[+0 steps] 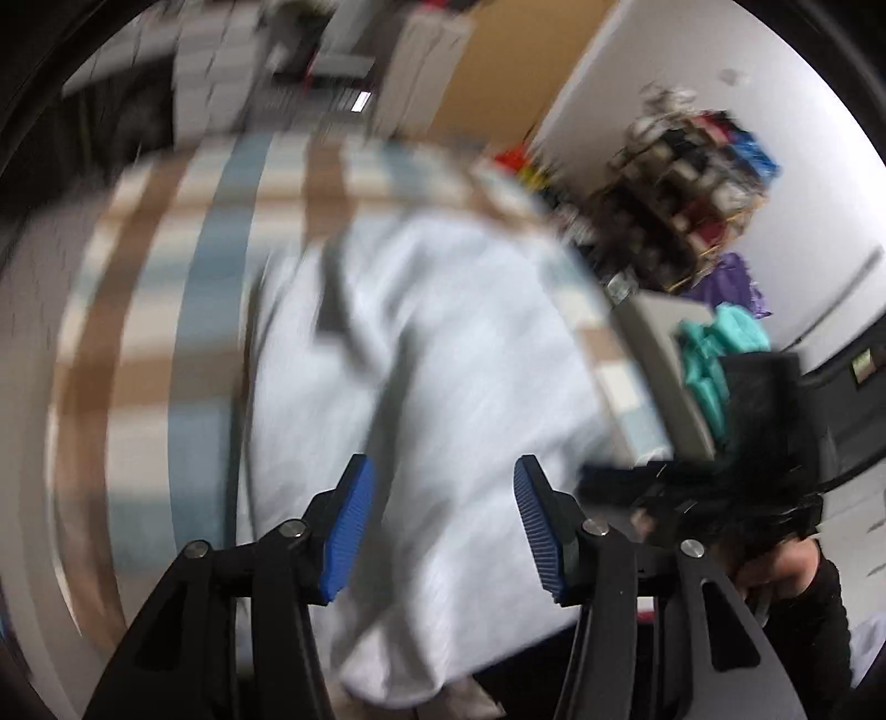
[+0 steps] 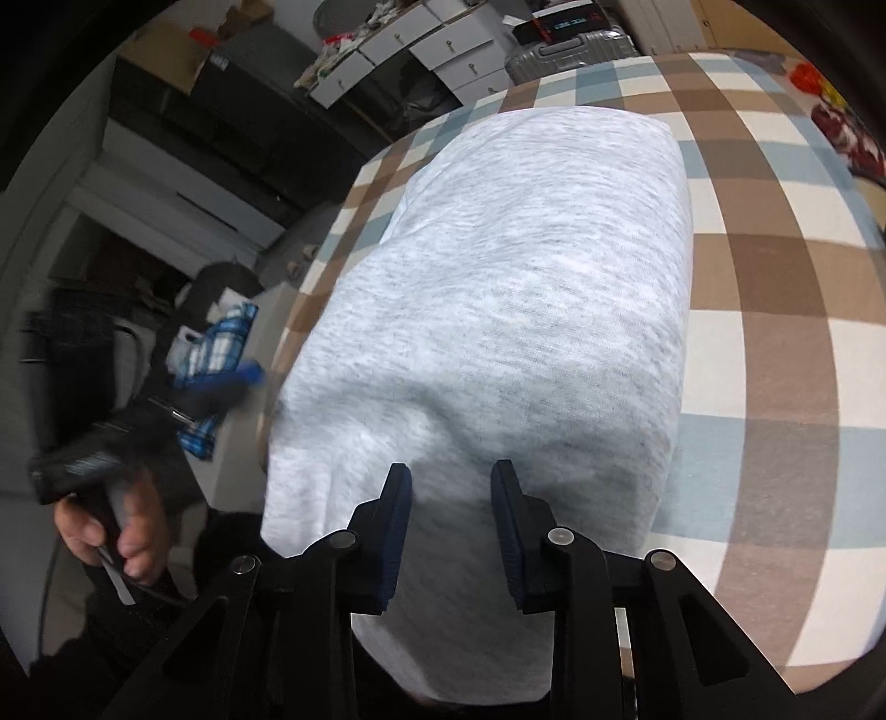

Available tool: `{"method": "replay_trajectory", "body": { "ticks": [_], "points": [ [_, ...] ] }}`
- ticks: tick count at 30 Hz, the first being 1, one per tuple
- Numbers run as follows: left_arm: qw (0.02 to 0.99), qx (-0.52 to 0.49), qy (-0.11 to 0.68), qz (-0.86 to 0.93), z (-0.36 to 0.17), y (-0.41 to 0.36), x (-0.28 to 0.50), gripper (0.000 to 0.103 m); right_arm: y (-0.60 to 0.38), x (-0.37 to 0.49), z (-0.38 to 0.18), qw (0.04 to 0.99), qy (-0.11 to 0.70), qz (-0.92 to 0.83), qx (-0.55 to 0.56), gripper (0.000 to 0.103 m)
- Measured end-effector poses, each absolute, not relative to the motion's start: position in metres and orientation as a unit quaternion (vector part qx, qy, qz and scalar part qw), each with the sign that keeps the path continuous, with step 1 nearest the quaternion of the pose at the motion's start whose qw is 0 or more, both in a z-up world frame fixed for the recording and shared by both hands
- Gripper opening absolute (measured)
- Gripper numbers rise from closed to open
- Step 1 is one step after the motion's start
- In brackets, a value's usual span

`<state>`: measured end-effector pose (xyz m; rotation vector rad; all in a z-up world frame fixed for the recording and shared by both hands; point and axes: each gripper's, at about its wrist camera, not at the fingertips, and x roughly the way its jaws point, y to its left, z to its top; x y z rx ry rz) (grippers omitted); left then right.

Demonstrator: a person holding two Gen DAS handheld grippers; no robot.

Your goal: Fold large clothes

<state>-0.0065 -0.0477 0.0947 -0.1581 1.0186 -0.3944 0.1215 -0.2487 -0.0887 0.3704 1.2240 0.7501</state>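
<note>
A large light grey garment (image 2: 515, 310) lies folded into a long block on a bed with a brown, blue and white checked cover (image 2: 775, 288). My right gripper (image 2: 451, 476) hovers over the garment's near end, its jaws apart with nothing pinched between them. In the blurred left wrist view the same garment (image 1: 454, 354) fills the middle. My left gripper (image 1: 443, 476) stands open above it, and its blue pads (image 1: 349, 531) hold nothing. The left gripper (image 2: 221, 387) also shows at the bed's left side in the right wrist view, held by a hand (image 2: 127, 526).
White drawers (image 2: 421, 44) and a silver suitcase (image 2: 565, 52) stand beyond the bed's far end. A blue plaid cloth (image 2: 221, 354) lies on the floor to the left. A cluttered shelf (image 1: 686, 194) and teal cloth (image 1: 714, 354) are beside the bed.
</note>
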Motion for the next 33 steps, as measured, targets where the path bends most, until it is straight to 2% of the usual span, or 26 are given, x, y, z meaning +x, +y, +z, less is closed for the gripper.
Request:
{"method": "replay_trajectory", "body": {
  "ticks": [1, 3, 5, 7, 10, 12, 13, 17, 19, 23, 27, 28, 29, 30, 33],
  "points": [
    [0.854, -0.061, 0.479, -0.192, 0.096, -0.059, 0.000, 0.061, -0.251, 0.122, -0.090, 0.735, 0.557, 0.343, 0.180, 0.029],
    [0.845, -0.057, 0.496, -0.189, 0.080, -0.068, 0.016, 0.061, -0.259, 0.122, -0.096, 0.728, 0.554, 0.346, 0.210, 0.024],
    [0.826, -0.060, 0.531, -0.178, 0.051, -0.071, 0.035, 0.061, -0.265, 0.121, -0.100, 0.728, 0.551, 0.340, 0.227, 0.014],
    [0.805, -0.043, 0.573, -0.150, 0.012, -0.070, 0.048, 0.062, -0.271, 0.119, -0.104, 0.727, 0.544, 0.340, 0.244, 0.012],
    [0.810, -0.058, 0.562, -0.157, 0.001, -0.051, 0.039, 0.067, -0.274, 0.117, -0.102, 0.724, 0.543, 0.345, 0.249, 0.012],
    [0.817, -0.042, 0.553, -0.157, 0.005, -0.051, 0.035, 0.067, -0.270, 0.118, -0.090, 0.726, 0.550, 0.347, 0.224, 0.015],
    [0.819, -0.037, 0.550, -0.159, 0.006, -0.050, 0.031, 0.068, -0.265, 0.120, -0.080, 0.735, 0.550, 0.345, 0.196, 0.020],
    [0.822, -0.046, 0.542, -0.168, 0.005, -0.041, 0.026, 0.068, -0.243, 0.137, -0.034, 0.792, 0.511, 0.316, 0.109, 0.031],
    [0.828, -0.043, 0.533, -0.171, 0.005, -0.040, 0.021, 0.068, -0.221, 0.155, -0.022, 0.801, 0.514, 0.301, 0.060, 0.033],
    [0.832, -0.047, 0.523, -0.179, 0.003, -0.040, 0.023, 0.068, -0.179, 0.196, -0.040, 0.794, 0.546, 0.262, -0.057, 0.037],
    [0.832, -0.052, 0.520, -0.187, 0.001, -0.040, 0.027, 0.067, -0.151, 0.232, -0.075, 0.765, 0.589, 0.242, -0.093, 0.041],
    [0.832, -0.054, 0.520, -0.186, 0.001, -0.041, 0.028, 0.067, -0.144, 0.237, -0.087, 0.754, 0.605, 0.235, -0.101, 0.046],
    [0.832, -0.052, 0.521, -0.184, 0.001, -0.042, 0.028, 0.067, -0.143, 0.236, -0.093, 0.747, 0.615, 0.231, -0.104, 0.056],
    [0.832, -0.048, 0.522, -0.183, 0.002, -0.043, 0.029, 0.067, -0.140, 0.236, -0.097, 0.740, 0.623, 0.231, -0.102, 0.060],
    [0.831, -0.047, 0.523, -0.184, 0.003, -0.044, 0.028, 0.067, -0.130, 0.239, -0.095, 0.729, 0.633, 0.227, -0.127, 0.060]
  ]
}}
